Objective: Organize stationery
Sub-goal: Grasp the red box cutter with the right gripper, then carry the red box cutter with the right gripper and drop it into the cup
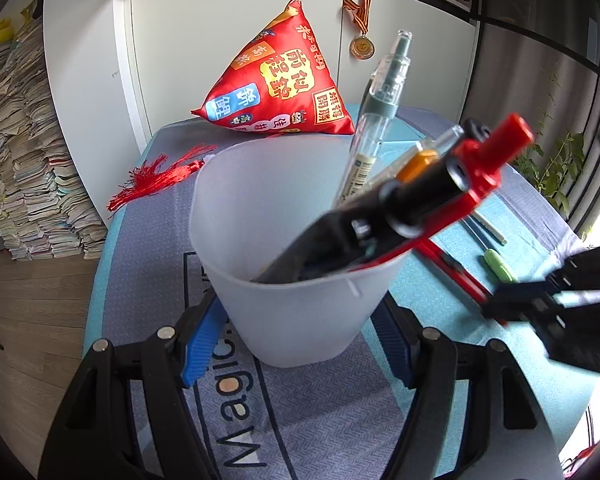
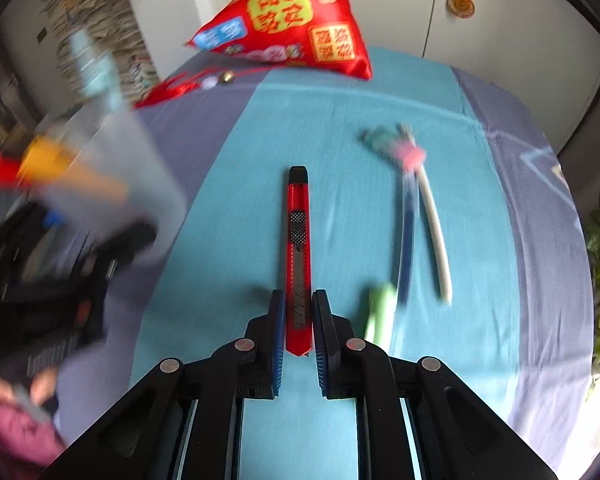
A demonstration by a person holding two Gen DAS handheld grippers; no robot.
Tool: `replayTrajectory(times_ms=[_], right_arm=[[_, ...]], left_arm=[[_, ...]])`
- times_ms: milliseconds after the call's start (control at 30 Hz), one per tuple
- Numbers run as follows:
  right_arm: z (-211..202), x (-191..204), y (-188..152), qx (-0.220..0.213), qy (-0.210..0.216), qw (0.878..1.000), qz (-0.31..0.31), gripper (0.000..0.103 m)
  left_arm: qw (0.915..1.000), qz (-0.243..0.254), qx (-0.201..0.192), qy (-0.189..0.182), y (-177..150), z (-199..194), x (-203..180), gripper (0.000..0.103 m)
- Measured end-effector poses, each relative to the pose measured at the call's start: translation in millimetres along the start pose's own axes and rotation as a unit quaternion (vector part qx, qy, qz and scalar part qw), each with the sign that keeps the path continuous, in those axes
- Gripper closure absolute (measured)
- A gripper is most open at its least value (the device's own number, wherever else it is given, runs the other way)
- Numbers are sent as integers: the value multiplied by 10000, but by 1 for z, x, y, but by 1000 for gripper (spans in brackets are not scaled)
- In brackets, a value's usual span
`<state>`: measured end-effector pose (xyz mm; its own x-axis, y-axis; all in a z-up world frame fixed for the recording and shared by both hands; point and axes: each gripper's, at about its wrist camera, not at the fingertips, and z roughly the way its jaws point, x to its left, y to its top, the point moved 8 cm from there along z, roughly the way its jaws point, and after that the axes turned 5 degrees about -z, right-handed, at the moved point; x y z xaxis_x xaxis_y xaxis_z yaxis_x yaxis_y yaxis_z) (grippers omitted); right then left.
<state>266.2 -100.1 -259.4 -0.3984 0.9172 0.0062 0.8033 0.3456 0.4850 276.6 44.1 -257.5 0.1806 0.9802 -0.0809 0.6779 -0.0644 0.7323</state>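
While my left gripper [image 1: 296, 344] clamps the frosted cup [image 1: 296, 248], my right gripper [image 2: 298, 336] pinches the red utility knife [image 2: 299, 256].
Gripped only at its near end, I judge it could pivot or slip.

The table cloth [image 1: 236, 432] carries the word "Magic" at six o'clock, seen upside down. The red pouch [image 1: 284, 80] at twelve o'clock bears mirrored Chinese characters, not legible.
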Motion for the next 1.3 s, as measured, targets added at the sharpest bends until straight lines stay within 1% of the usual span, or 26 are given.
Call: replayTrajectory(times_ms=[133, 200, 233, 300, 333, 400, 433, 467, 567, 700, 733, 800, 867, 900, 967, 1033, 1100, 1200, 1300], right_arm=[[-25, 10, -47, 171, 153, 9994, -242, 89], [-28, 17, -60, 292, 287, 9985, -362, 89], [-29, 18, -63, 310, 247, 9984, -415, 89], [-29, 15, -58, 263, 44, 9986, -452, 88], [-28, 10, -51, 201, -3, 9992, -341, 86], [-27, 7, -39, 92, 144, 9998, -87, 80], [-25, 8, -30, 52, 305, 9995, 1, 80], [-23, 9, -24, 39, 370, 9993, 34, 80], [-14, 16, -8, 24, 311, 9995, -87, 80], [8, 22, 3, 240, 333, 9990, -175, 79], [12, 24, 4, 279, 318, 9989, -194, 79], [16, 24, 9, 152, 198, 9994, -253, 80], [17, 25, 11, 155, 95, 9995, -267, 89], [16, 26, 12, 156, 91, 9995, -272, 89], [6, 29, 14, -1, 58, 9995, -306, 89], [-14, 30, 20, -310, -39, 9990, -322, 89], [-36, 29, 29, -620, -30, 9979, -209, 89], [-81, 27, 50, -1295, 28, 9916, -12, 89], [-127, 30, 76, -2037, 115, 9789, 128, 89]], left_arm=[[10000, 7, -11, 13, -1, -1, 0, 33], [10000, 14, -27, 15, -1, -2, 0, 33], [10000, 16, -33, 19, 0, -2, 0, 33], [10000, 10, -30, 16, -1, -2, 1, 32], [10000, 3, -28, 11, -1, -3, 1, 32], [10000, -7, -25, 2, -1, -3, 1, 32], [10000, -6, -25, 2, -1, -3, 1, 32], [10000, -6, -27, 3, 0, -3, 1, 32], [10000, -11, -17, -7, -1, -3, 1, 32], [10000, -9, -19, -4, -1, -4, 1, 32], [10000, -9, -18, -4, -1, -3, 1, 32], [10000, -11, -17, -6, -1, -3, 1, 32], [10000, -12, -19, -5, -1, -3, 1, 32], [10000, -10, -21, -4, -1, -3, 1, 32], [10000, -7, -24, 0, 0, -3, 1, 32], [10000, -8, -21, -2, 0, -3, 1, 32], [10000, -6, -23, 1, 0, -3, 1, 32], [10000, -7, -14, -2, -1, -3, 1, 32], [10000, -9, -9, 1, -1, -3, 1, 32]])
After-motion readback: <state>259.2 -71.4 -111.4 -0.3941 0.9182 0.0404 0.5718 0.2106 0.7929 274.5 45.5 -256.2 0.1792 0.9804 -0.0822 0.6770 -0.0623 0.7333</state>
